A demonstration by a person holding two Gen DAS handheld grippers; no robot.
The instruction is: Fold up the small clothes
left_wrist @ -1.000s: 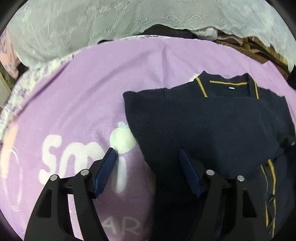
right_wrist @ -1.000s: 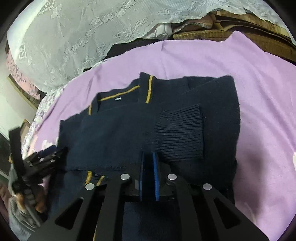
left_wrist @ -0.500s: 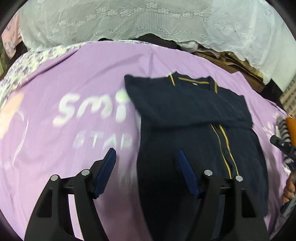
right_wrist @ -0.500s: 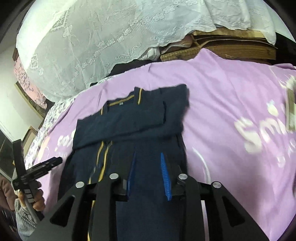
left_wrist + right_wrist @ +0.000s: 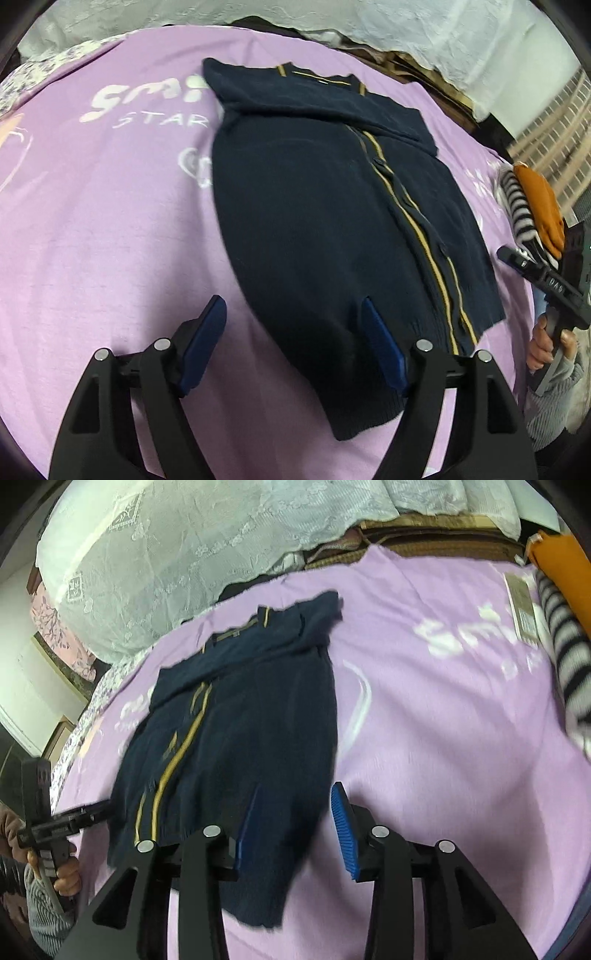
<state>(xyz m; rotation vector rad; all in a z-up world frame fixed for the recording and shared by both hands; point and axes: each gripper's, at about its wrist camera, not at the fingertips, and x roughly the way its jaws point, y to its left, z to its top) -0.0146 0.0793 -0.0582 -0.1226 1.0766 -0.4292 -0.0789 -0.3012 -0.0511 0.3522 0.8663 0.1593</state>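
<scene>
While navy cardigan (image 5: 332,221) lies flat, sleeves folded in, on purple blanket (image 5: 92,240), left gripper (image 5: 295,347) and right gripper (image 5: 295,830) hover at hem, fingers spread, empty. Risk: uneven hem pinches skew fold, spill sleeves.

Matt navy knitted cardigan (image 5: 332,221) with mustard trim lies on a soft, matt lilac cloth blanket (image 5: 110,221); far off, white lace cloth (image 5: 184,546).

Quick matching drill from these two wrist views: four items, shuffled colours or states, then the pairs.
Items:
1. cardigan
2. blanket
3. left gripper
4. folded top

Descriptions:
A. orange, on the striped garment
B. navy with yellow trim
C. open, holding nothing
D. purple with white lettering

Pairs: 1-B, 2-D, 3-C, 4-A
</scene>
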